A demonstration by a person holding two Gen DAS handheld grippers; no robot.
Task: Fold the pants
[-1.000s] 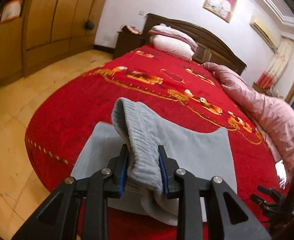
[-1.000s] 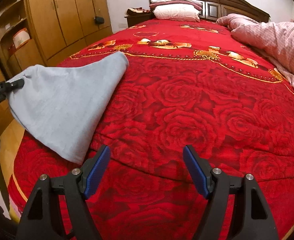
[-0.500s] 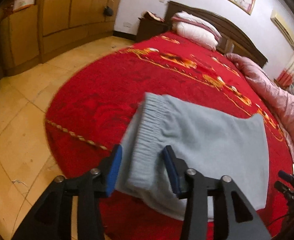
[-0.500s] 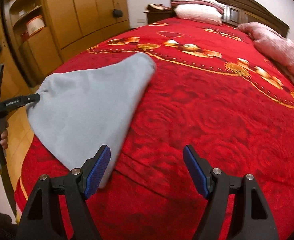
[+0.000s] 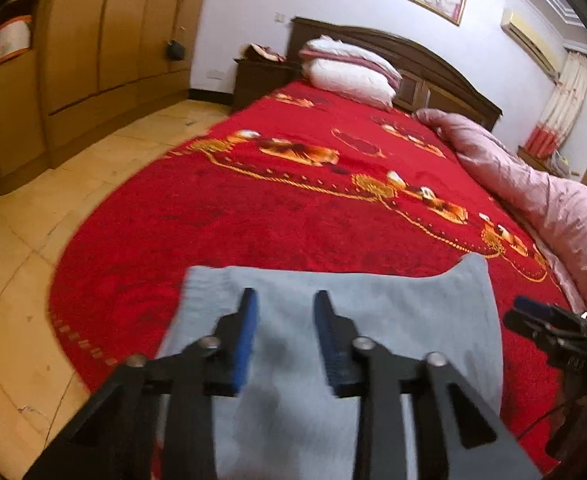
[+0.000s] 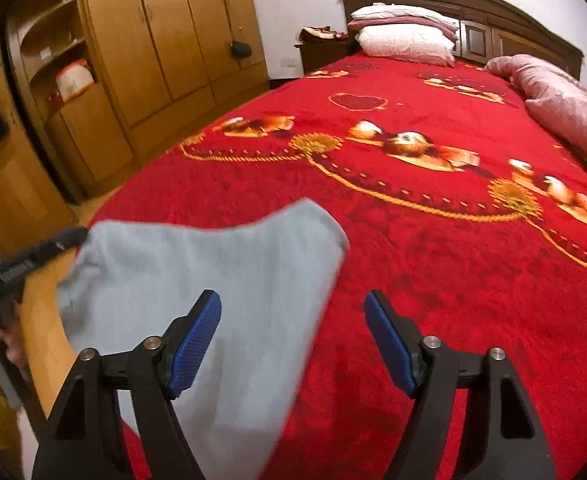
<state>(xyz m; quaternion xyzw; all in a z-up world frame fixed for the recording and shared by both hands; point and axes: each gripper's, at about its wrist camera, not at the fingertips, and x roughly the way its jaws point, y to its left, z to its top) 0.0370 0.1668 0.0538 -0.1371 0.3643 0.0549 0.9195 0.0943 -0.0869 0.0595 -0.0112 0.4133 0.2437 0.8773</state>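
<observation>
The grey pants (image 5: 333,320) are laid folded flat at the near corner of a bed, on a red bedspread (image 5: 293,208) patterned with gold chains and roses. The left gripper (image 5: 285,340) is held just above them, its blue-padded jaws a narrow gap apart and nothing clasped between them. The right gripper (image 6: 293,340) is spread wide and empty, with the pants (image 6: 197,280) lying below its left finger and red cover beneath its right one. Ahead of both grippers, white pillows (image 5: 349,68) are stacked against a dark wooden headboard (image 5: 433,72). A pink quilt (image 5: 533,188) is bunched far to the right. Wooden wardrobes (image 6: 165,40) and a tiled floor (image 5: 33,240) are seen to the left.
</observation>
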